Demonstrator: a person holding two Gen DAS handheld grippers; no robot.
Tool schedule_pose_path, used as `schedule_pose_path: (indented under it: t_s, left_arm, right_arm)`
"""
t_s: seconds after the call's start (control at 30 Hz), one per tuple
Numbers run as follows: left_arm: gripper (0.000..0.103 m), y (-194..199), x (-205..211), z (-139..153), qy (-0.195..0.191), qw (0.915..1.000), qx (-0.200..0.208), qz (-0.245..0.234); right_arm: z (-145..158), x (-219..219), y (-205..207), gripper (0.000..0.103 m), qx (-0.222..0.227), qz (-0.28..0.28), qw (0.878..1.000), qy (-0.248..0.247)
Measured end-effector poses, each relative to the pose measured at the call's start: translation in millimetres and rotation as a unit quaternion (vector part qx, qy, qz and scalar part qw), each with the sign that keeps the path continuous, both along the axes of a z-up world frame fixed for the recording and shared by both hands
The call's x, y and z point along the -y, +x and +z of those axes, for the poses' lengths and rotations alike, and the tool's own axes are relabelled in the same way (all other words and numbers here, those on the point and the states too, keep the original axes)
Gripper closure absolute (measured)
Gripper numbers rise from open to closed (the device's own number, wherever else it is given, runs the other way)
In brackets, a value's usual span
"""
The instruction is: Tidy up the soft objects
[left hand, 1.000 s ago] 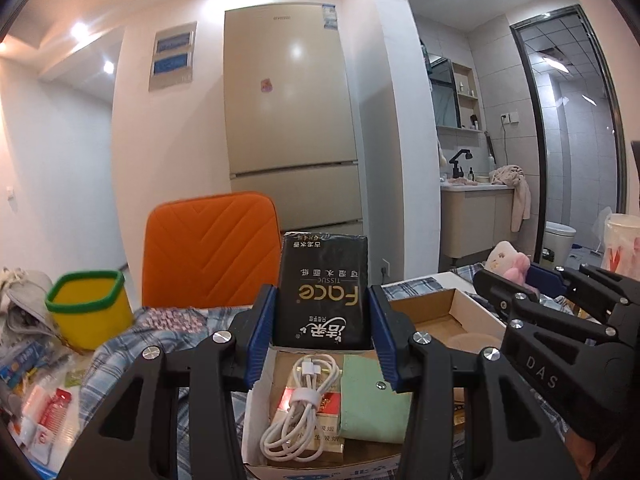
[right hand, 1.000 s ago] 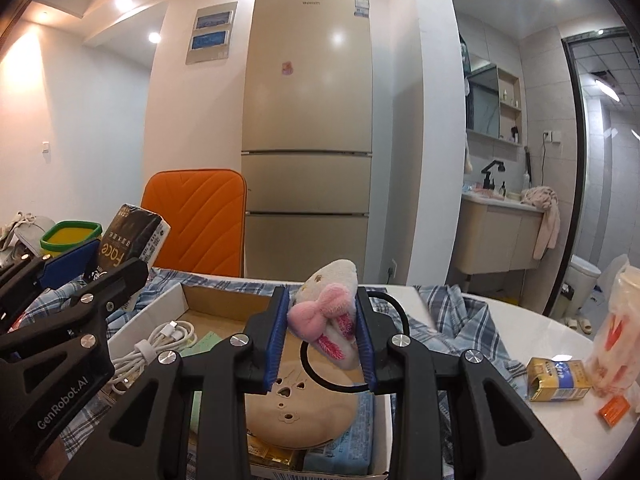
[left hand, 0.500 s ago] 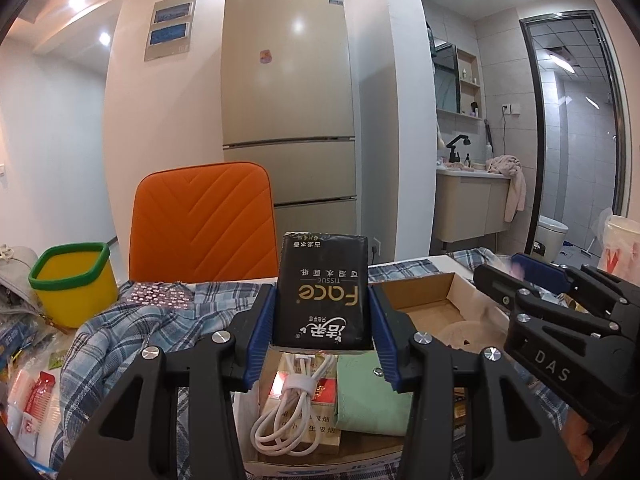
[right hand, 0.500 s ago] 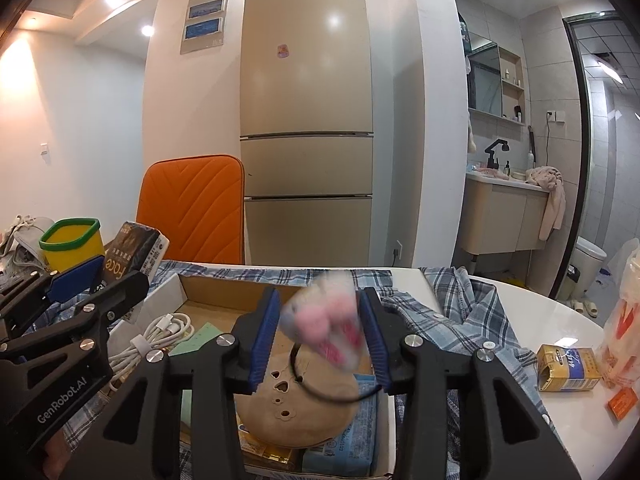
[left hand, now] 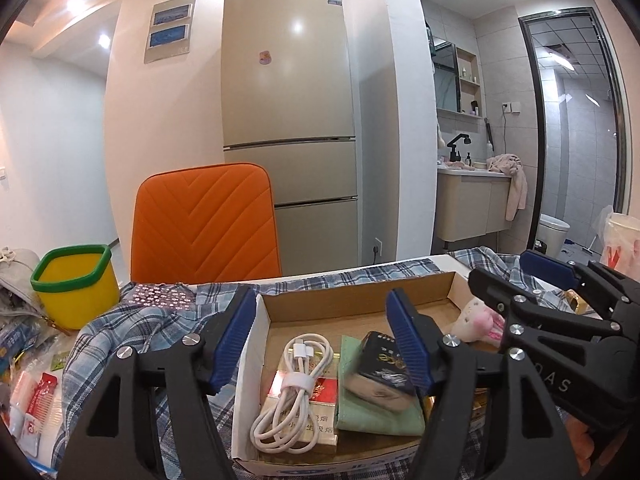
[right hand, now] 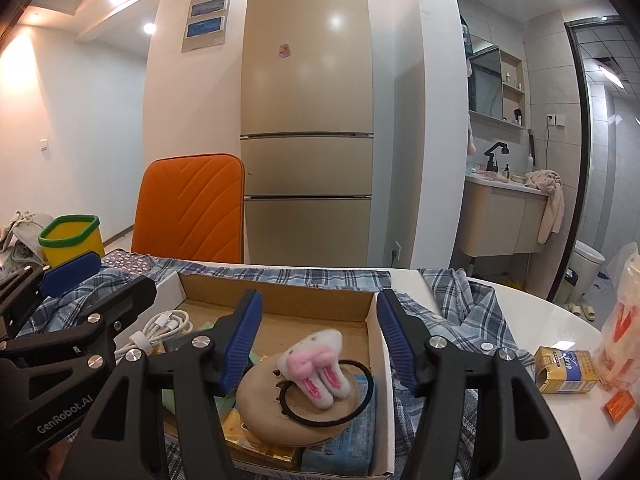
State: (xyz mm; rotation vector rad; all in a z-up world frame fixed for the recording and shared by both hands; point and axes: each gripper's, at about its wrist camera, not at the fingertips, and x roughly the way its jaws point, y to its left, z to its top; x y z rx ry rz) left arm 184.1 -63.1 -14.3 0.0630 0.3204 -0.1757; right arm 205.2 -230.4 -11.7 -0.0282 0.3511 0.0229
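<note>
A shallow cardboard box (left hand: 360, 302) (right hand: 276, 300) sits on a plaid cloth. My left gripper (left hand: 322, 344) is open above it; the black tissue pack (left hand: 380, 364) lies in the box on a green cloth (left hand: 376, 416), beside a coiled white cable (left hand: 292, 388). My right gripper (right hand: 318, 340) is open above the box; the plush bunny hair tie (right hand: 316, 364) rests on a round tan pad (right hand: 260, 404) with its black elastic loop (right hand: 320, 416). The bunny also shows in the left wrist view (left hand: 478, 320).
An orange chair (left hand: 204, 220) stands behind the table. A yellow bin with a green rim (left hand: 74, 280) is at the left. A small yellow carton (right hand: 564, 368) and a plastic bag (right hand: 624, 320) lie at the right. Packets (left hand: 28, 400) clutter the left edge.
Both grippers have opened. The tissue pack dropped from the left gripper into the box; the bunny hair tie dropped from the right gripper onto the tan pad.
</note>
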Motion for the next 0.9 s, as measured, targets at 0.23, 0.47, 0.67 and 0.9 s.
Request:
schedule_pose_path:
  t_s: [0.23,0.47,0.67,0.9]
  left_arm:
    - [0.037,-25.3,1.2,27.6,0.012,0.9979,0.060,0.024]
    - [0.037,-63.1,1.9,82.9,0.003,0.9922,0.123,0.017]
    - [0.037,-95.6,-10.3,128.9,-0.021,0.9881,0.151,0.018]
    - [0.037,-144.3,-25.2,165.5,-0.033,0.9846,0.169,0.031]
  right_arm:
    - [20.5,1.6,-17.0,0.041,0.039,-0.020,0.999,0.005]
    - [74.6,9.2,-51.6,0.041,0.092,-0.037,0.995,0.005]
    - [132.1,8.5,-100.3,0.038,0.122,-0.014,0.992,0.014]
    - [178.2,-3.6,-159.8,0.029,0.139,-0.025,0.990,0.004]
